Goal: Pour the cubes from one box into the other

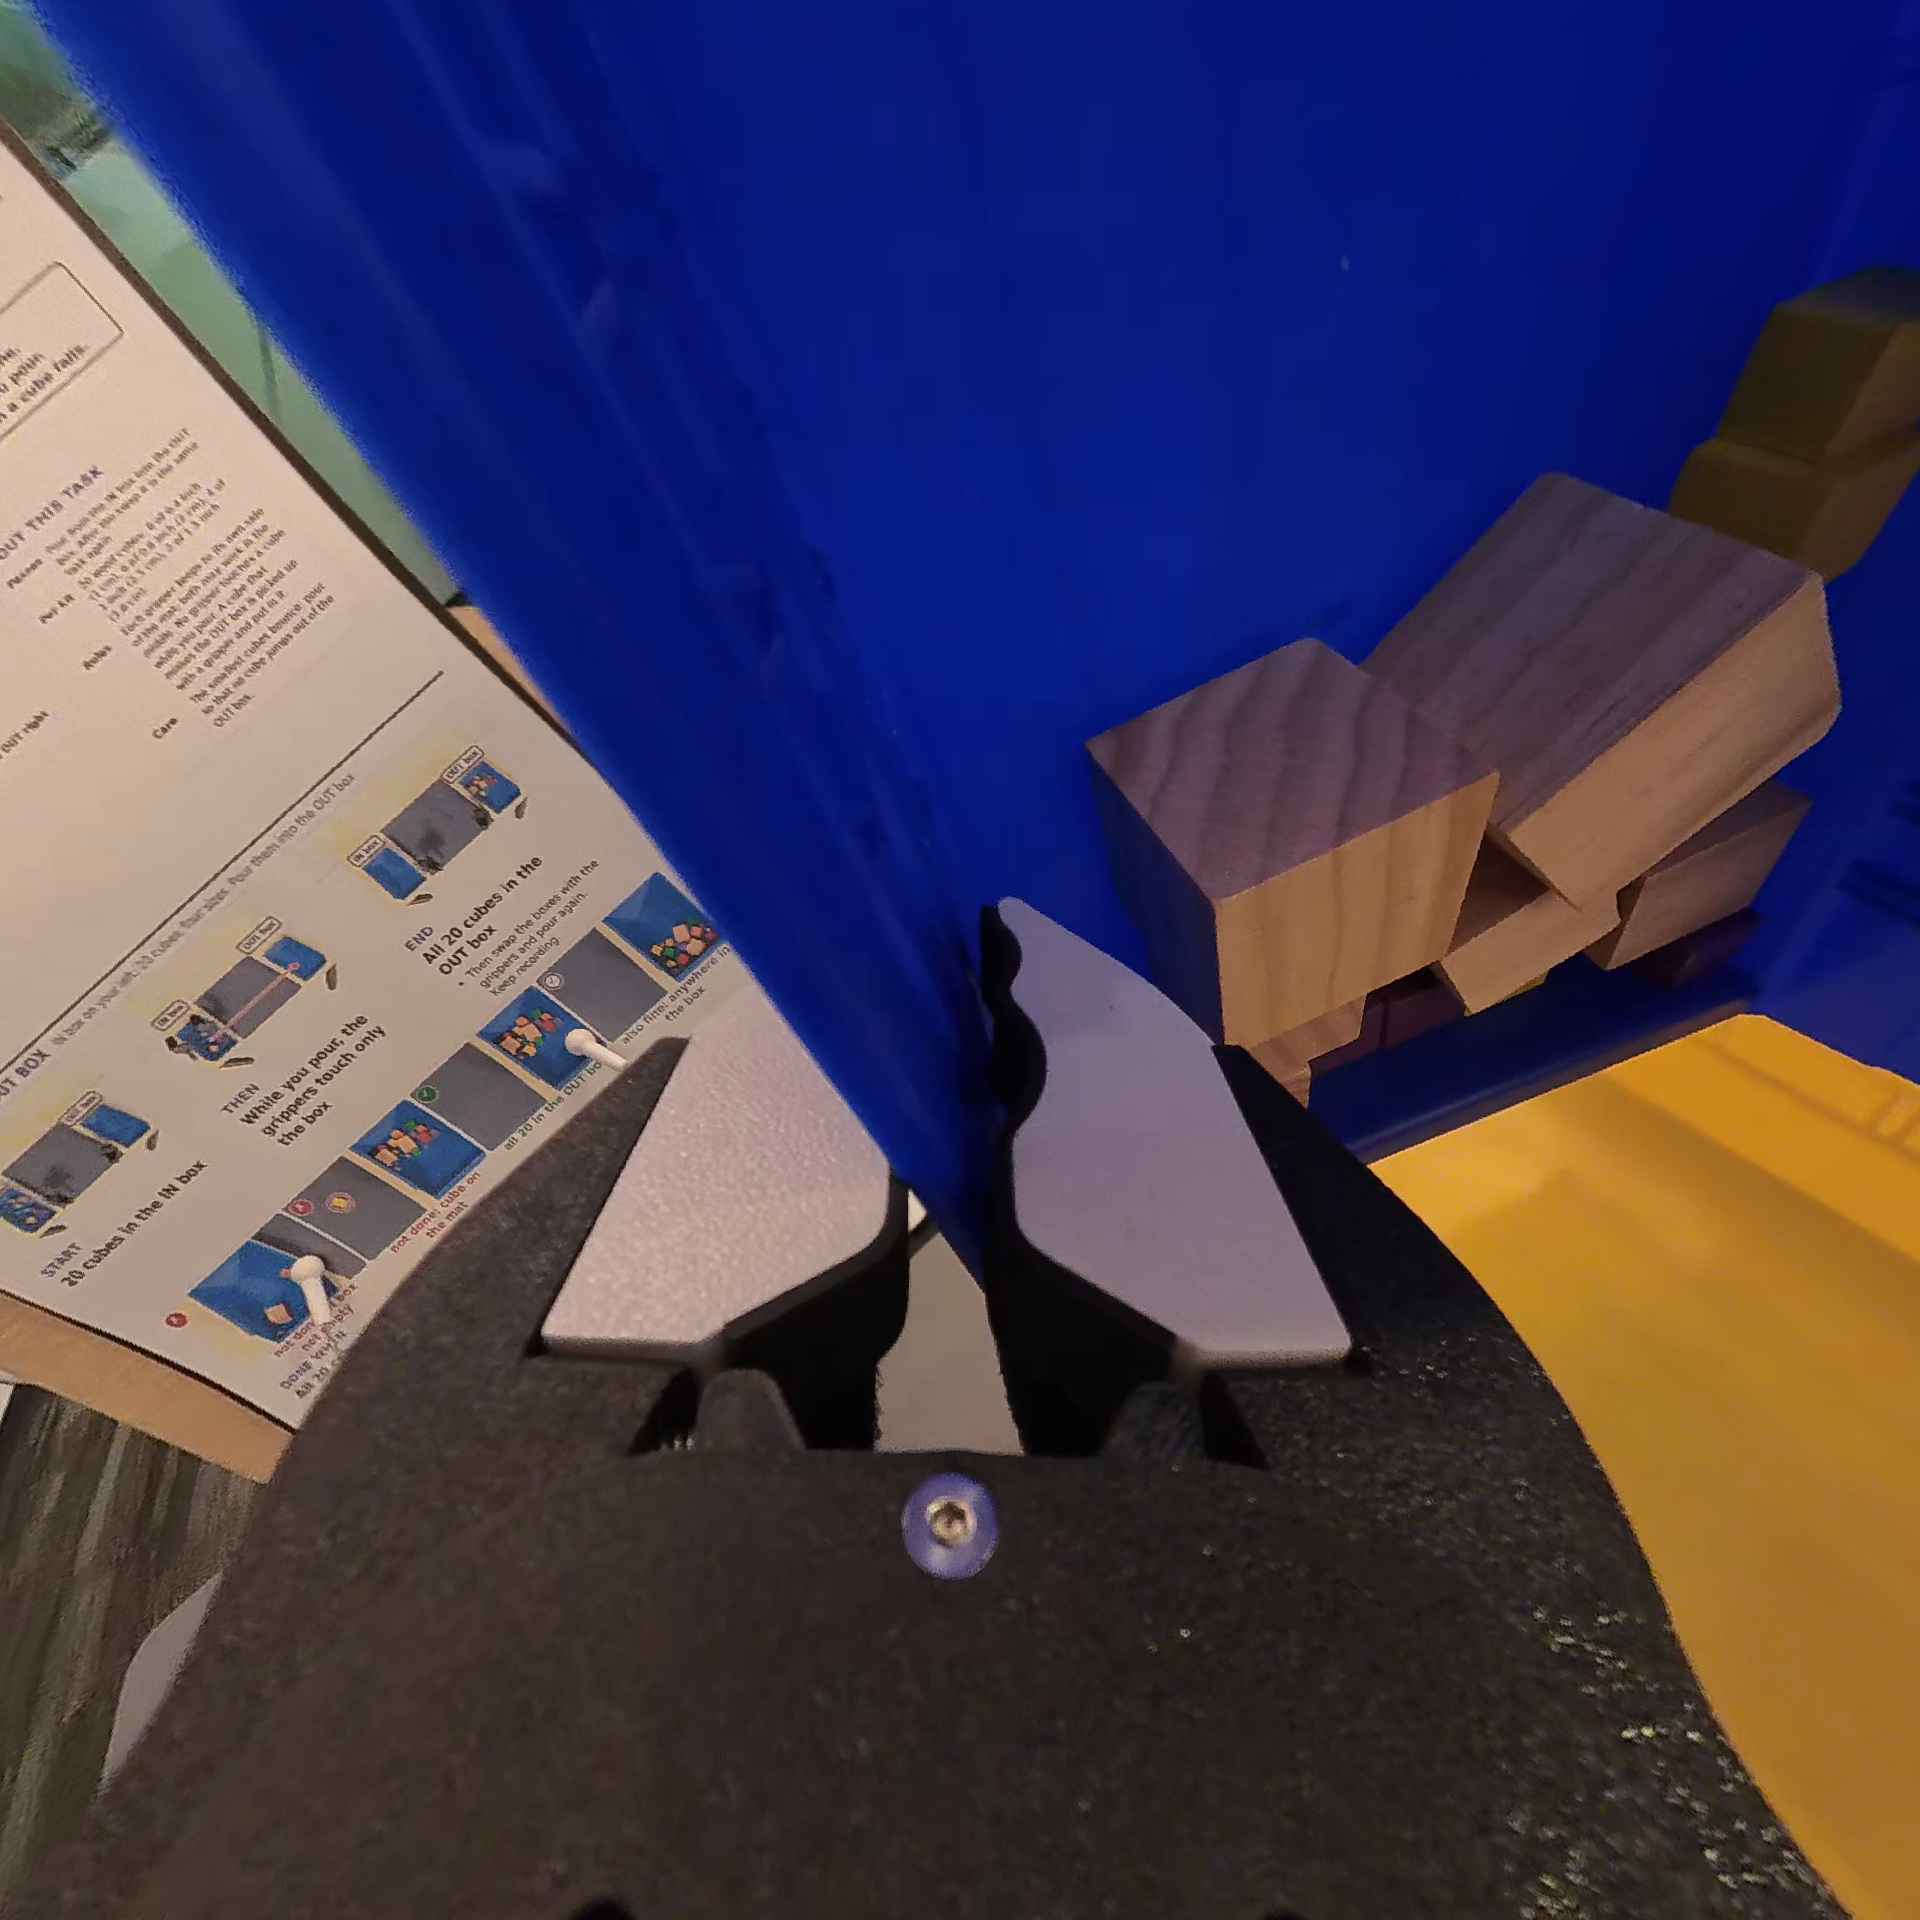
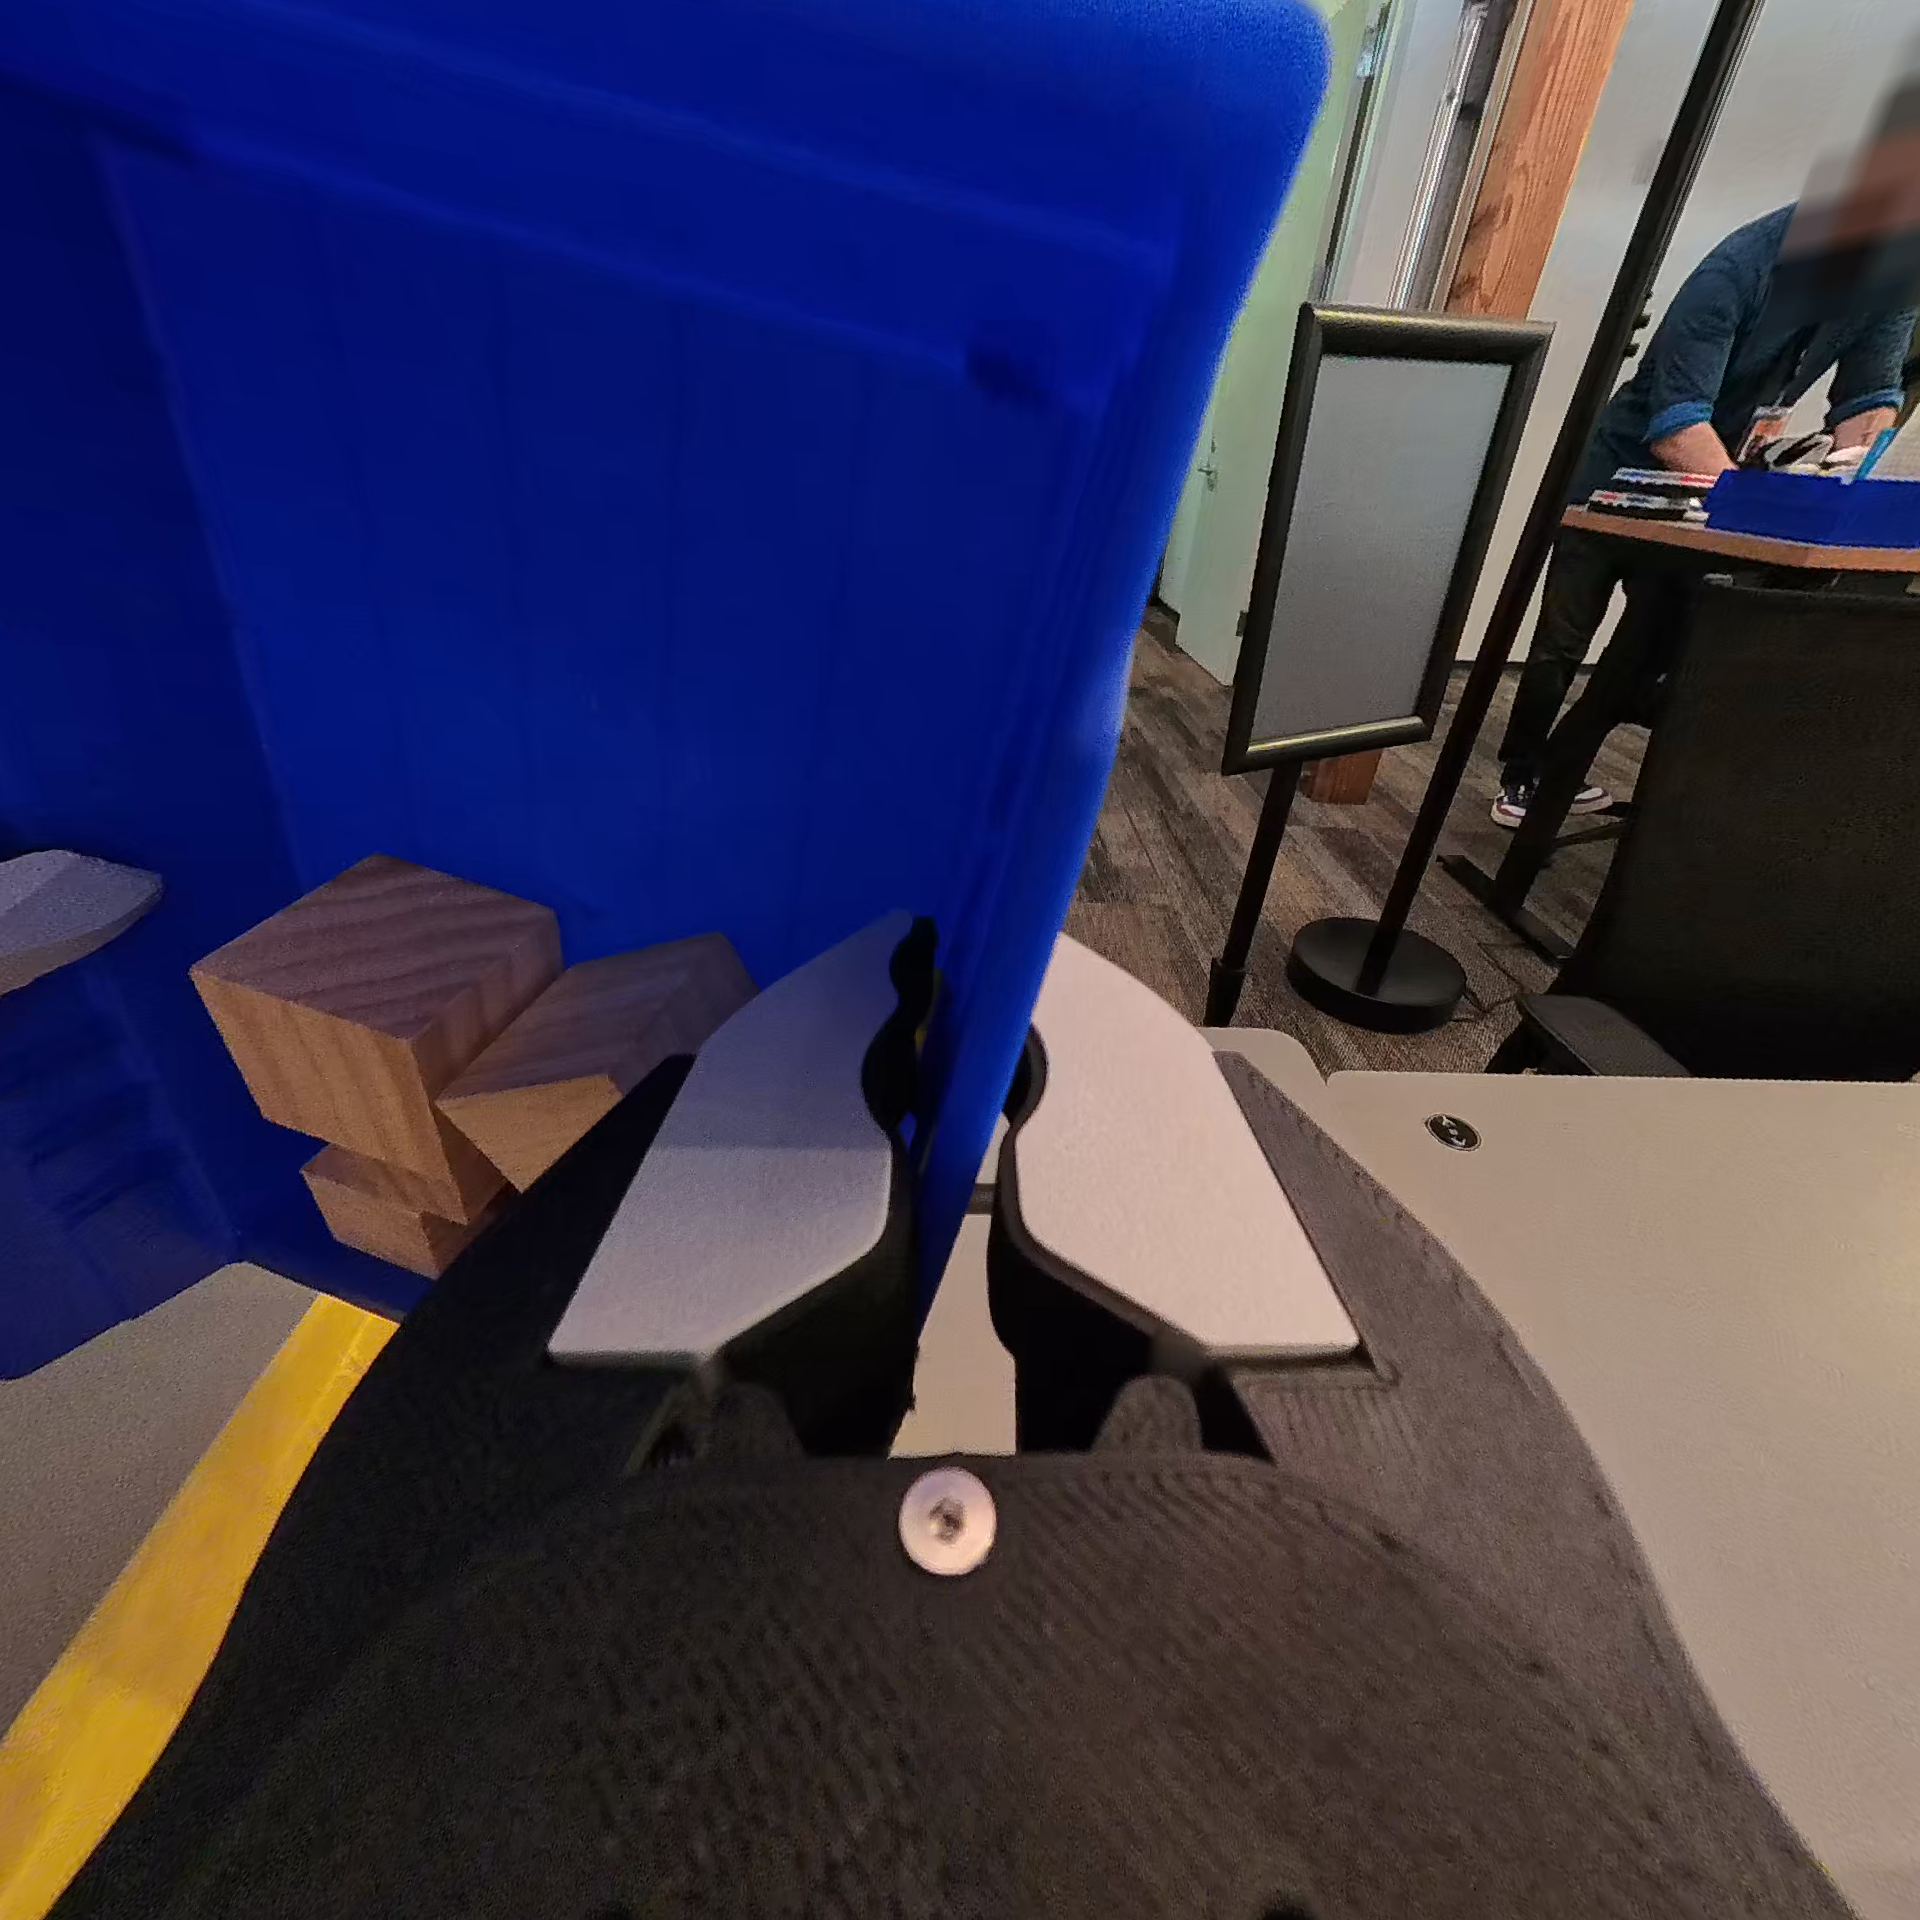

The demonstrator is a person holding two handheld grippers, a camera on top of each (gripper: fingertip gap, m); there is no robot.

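**Blue box held tilted by both tools, cubes at its low edge**

The blue box is lifted and tipped steeply. Plain wooden cubes are piled against its lower wall, with a few darker small ones under them. The left tool is clamped on one side wall of the box, one finger inside and one outside. The right tool is clamped on the opposite wall in the same way. Below lie a yellow area, a pale grey surface and a printed instruction sheet.
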